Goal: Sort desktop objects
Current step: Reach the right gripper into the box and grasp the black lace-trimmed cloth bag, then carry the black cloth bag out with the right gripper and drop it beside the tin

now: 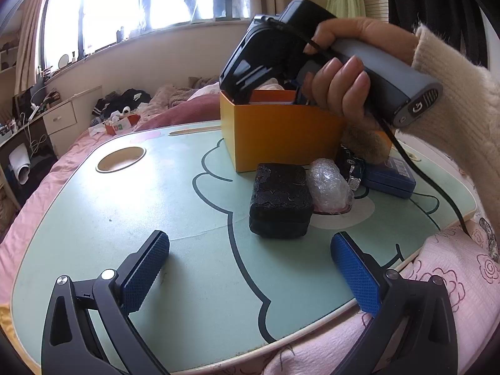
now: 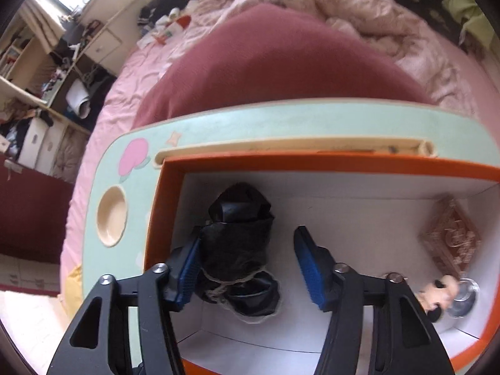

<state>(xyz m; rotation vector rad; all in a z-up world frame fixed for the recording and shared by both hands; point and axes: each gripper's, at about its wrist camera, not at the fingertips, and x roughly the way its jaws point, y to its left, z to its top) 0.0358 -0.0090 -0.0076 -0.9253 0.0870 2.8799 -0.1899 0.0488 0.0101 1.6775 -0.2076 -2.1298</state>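
In the right wrist view my right gripper [image 2: 247, 237] points down into the orange box [image 2: 312, 159], which has a white inside. A black bag tied with string [image 2: 237, 250] lies between the fingers against the left pad [image 2: 187, 268]. A gap separates the bag from the right pad [image 2: 307, 265], so the jaws stand open. In the left wrist view my left gripper [image 1: 250, 268] hangs open and empty over the green lap table [image 1: 140, 206]. Just beyond it lies a black case [image 1: 281, 200]. A hand [image 1: 340, 84] holds the right gripper's body [image 1: 268, 53], whose fingers are hidden inside the orange box [image 1: 281, 137].
A bubble-wrapped bundle [image 1: 328, 187], a blue box [image 1: 390, 175] and a furry brown thing [image 1: 365, 143] lie right of the black case. In the orange box are a brown patterned packet [image 2: 450, 237] and a small plush charm [image 2: 437, 293]. The table has a cup recess [image 1: 121, 157]. Pink bedding surrounds it.
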